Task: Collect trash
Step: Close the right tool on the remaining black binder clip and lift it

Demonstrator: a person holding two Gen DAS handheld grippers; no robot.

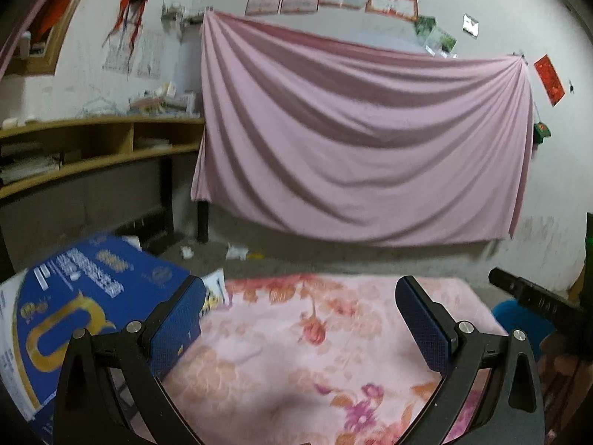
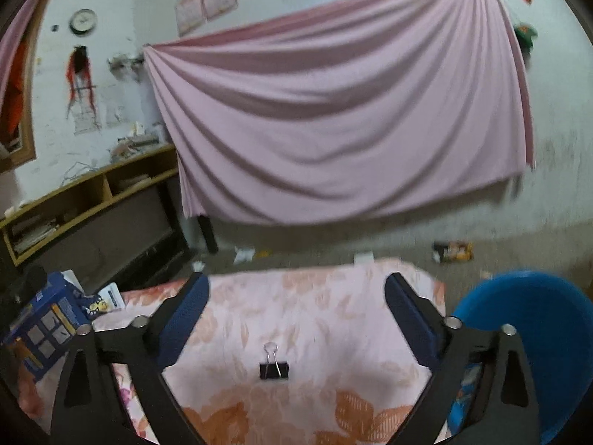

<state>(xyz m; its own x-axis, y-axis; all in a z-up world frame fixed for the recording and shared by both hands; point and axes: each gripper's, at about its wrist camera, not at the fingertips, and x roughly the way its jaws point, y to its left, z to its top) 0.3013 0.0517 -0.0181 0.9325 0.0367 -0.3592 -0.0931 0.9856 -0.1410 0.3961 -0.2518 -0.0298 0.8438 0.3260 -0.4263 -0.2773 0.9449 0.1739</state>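
Observation:
A black binder clip (image 2: 273, 365) lies on the floral pink cloth (image 2: 315, 319) that covers the table. It sits low between the fingers of my right gripper (image 2: 297, 278), which stands open and does not touch it. My left gripper (image 1: 301, 283) is open too, over the same cloth (image 1: 304, 341), with nothing between its blue pads. A round blue bin (image 2: 526, 333) stands just right of the table, and its edge (image 1: 515, 319) shows in the left wrist view. Crumpled white paper (image 2: 242, 254) and a dark and yellow wrapper (image 2: 453, 251) lie on the floor beyond the table.
A blue printed box (image 1: 74, 315) rests at the table's left end and also shows in the right wrist view (image 2: 44, 326). A wooden shelf desk (image 1: 92, 141) stands along the left wall. A pink sheet (image 1: 352, 129) hangs on the far wall. A black bar (image 1: 533, 296) juts in at the right.

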